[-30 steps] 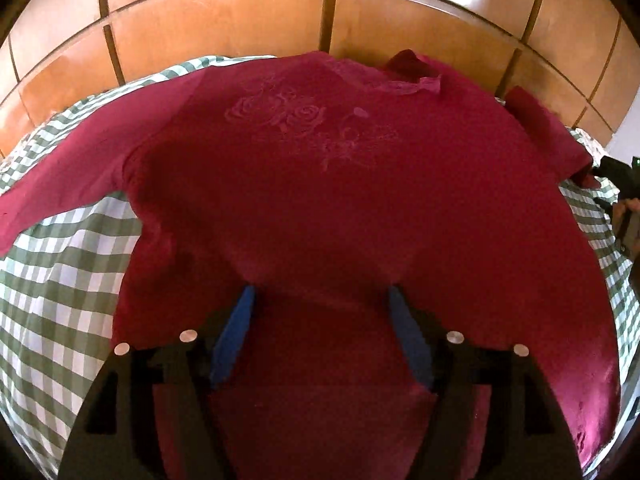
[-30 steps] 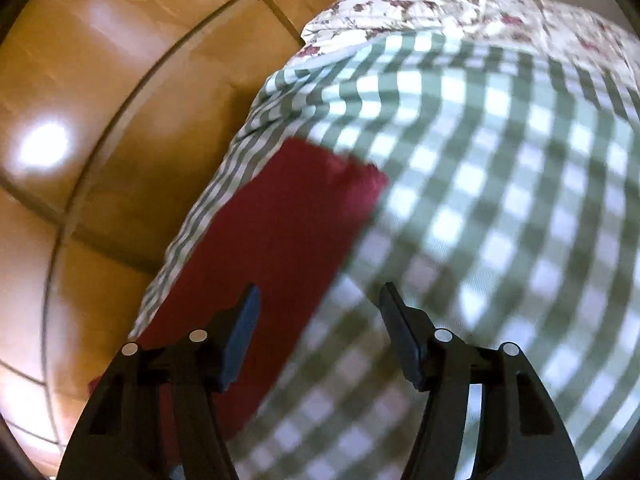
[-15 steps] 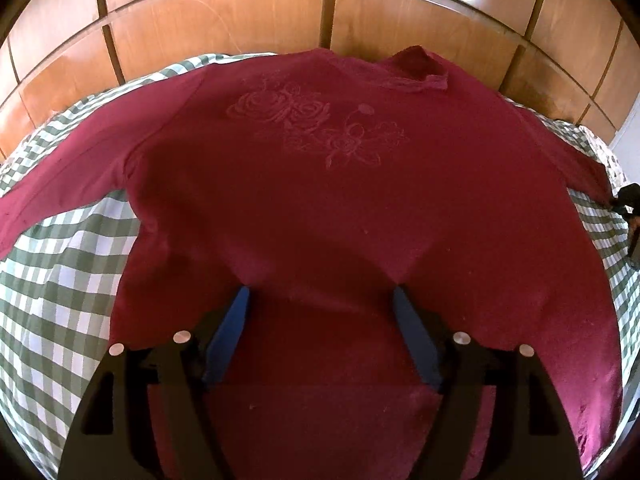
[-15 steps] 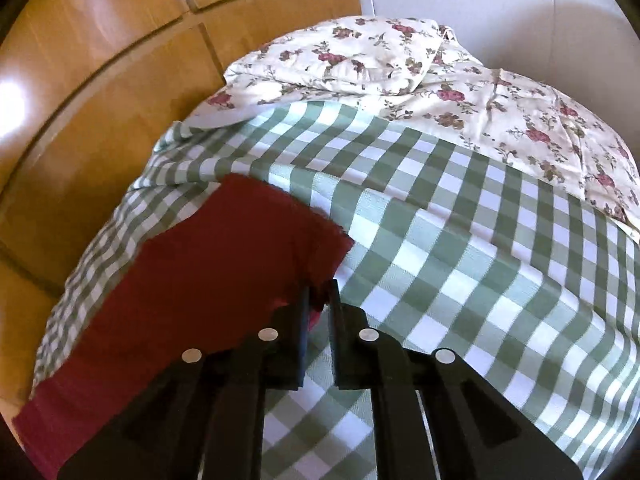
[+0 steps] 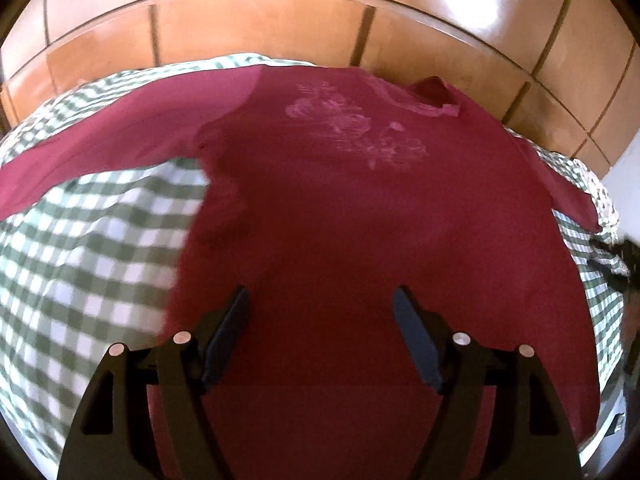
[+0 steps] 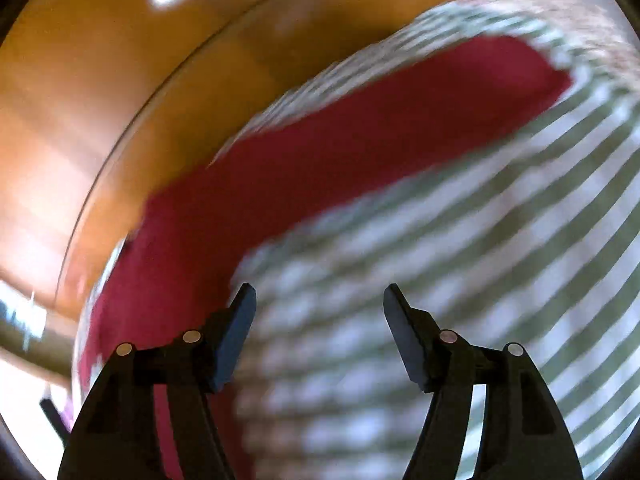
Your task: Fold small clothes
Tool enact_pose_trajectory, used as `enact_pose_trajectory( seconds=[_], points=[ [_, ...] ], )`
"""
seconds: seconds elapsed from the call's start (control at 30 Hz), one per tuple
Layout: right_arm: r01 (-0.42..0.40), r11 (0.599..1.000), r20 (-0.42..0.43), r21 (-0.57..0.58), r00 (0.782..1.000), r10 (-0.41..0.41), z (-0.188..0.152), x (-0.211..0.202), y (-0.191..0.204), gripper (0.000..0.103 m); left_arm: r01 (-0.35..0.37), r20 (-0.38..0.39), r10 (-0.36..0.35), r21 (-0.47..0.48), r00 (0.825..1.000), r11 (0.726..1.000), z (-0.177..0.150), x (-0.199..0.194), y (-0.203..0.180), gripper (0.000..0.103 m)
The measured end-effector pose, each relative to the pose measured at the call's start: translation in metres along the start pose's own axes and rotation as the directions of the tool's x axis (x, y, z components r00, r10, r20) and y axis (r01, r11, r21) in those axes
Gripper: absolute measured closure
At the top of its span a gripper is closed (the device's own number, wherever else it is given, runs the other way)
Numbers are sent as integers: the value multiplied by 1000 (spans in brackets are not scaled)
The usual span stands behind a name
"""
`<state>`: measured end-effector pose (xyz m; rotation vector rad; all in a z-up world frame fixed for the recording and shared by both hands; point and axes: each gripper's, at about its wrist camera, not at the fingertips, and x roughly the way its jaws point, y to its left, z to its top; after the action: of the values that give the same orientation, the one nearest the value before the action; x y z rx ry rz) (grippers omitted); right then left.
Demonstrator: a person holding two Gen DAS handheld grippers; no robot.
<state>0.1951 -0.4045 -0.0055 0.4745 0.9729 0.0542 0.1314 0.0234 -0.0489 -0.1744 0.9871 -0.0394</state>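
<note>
A dark red long-sleeved shirt (image 5: 352, 216) with a pale rose print lies spread flat, front up, on a green-and-white checked cloth (image 5: 88, 256). Its collar points to the far edge and both sleeves stretch out sideways. My left gripper (image 5: 320, 300) is open and empty above the shirt's lower part. My right gripper (image 6: 319, 294) is open and empty above the checked cloth (image 6: 460, 280), beside the shirt's right sleeve (image 6: 360, 128), which lies flat. The right wrist view is blurred by motion.
A glossy wooden panelled wall (image 5: 280, 28) rises just behind the far edge of the cloth. A floral quilt (image 6: 560, 4) lies beyond the sleeve end, and it also shows in the left wrist view (image 5: 600, 196).
My right gripper was shut on the sleeve cuff half a second ago; it has let go, opened and swung back. The right sleeve now lies stretched out. My left gripper shifted slightly.
</note>
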Motion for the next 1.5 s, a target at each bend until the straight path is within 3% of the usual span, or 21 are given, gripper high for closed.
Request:
enact_pose_trajectory(
  seconds=[0.07, 0.13, 0.17, 0.23, 0.33, 0.4, 0.43, 0.5, 0.57, 0.77, 0.83, 0.87, 0.9, 0.97, 1.0, 1.1, 1.2, 1.33, 1.5],
  points=[
    [-55, 997, -77, -54, 996, 51, -39, 5, 27, 39, -25, 9, 25, 2, 1000, 1000, -7, -8, 9, 29],
    [-64, 993, -106, -103, 993, 53, -69, 3, 45, 40, -35, 15, 36, -5, 999, 999, -15, -16, 21, 29],
    [-71, 990, -115, -123, 992, 57, -87, -2, 54, 48, -52, 18, 52, -9, 998, 999, -21, -23, 31, 29],
    [-104, 986, -148, -130, 985, 84, -111, -10, 62, 53, -72, 16, 72, -21, 997, 997, -32, -31, 45, 29],
    [-94, 980, -182, -174, 981, 62, -135, -19, 67, 71, -64, -12, 63, -68, 998, 996, -52, -40, 71, 31],
    [-82, 977, -204, -195, 978, 41, -148, -25, 70, 87, -41, -25, 39, -72, 999, 997, -61, -41, 77, 52],
    [-68, 975, -207, -211, 978, 23, -151, -27, 71, 94, -34, -24, 32, -64, 999, 997, -66, -43, 78, 57],
    [-49, 972, -203, -229, 979, 2, -156, -30, 74, 95, -7, -23, 6, -28, 1000, 1000, -72, -46, 75, 87],
    [-35, 964, -193, -262, 981, -17, -161, -37, 82, 96, -30, -26, 31, 21, 999, 999, -75, -49, 70, 98],
    [-9, 950, -211, -311, 976, -59, -182, -36, 76, 96, -62, -45, 63, 29, 997, 998, -81, -55, 71, 94],
    [-28, 964, -214, -265, 976, -30, -179, -34, 72, 94, -42, -25, 42, 3, 999, 999, -74, -62, 70, 67],
    [-48, 971, -218, -236, 976, -5, -175, -33, 69, 88, -19, 17, 20, -8, 1000, 1000, -67, -69, 67, 51],
    [-60, 974, -212, -221, 977, 12, -169, -34, 67, 82, -7, 45, 7, -3, 999, 1000, -61, -72, 63, 49],
    [-45, 982, -163, -185, 987, 14, -152, -40, 57, 49, 3, 67, -5, 32, 998, 999, -48, -70, 50, 49],
    [-35, 988, -130, -150, 991, 15, -142, -42, 51, 46, 6, 74, -9, 45, 997, 999, -41, -66, 43, 49],
    [19, 1000, -9, -15, 1000, -19, -99, -44, 21, 46, 43, 68, -49, 83, 996, 996, -23, -51, 18, 47],
    [87, 990, 69, 109, 993, -95, -57, -38, -14, 46, 54, 49, -61, 132, 997, 990, -10, -32, -11, 47],
    [135, 938, 156, 319, 969, -193, 8, -28, -71, 49, 57, 8, -59, 171, 998, 984, 0, -8, -37, 46],
    [216, 864, 190, 456, 924, -331, 71, -15, -123, 50, 50, -44, -43, 165, 998, 985, 2, 20, -46, 39]
  ],
)
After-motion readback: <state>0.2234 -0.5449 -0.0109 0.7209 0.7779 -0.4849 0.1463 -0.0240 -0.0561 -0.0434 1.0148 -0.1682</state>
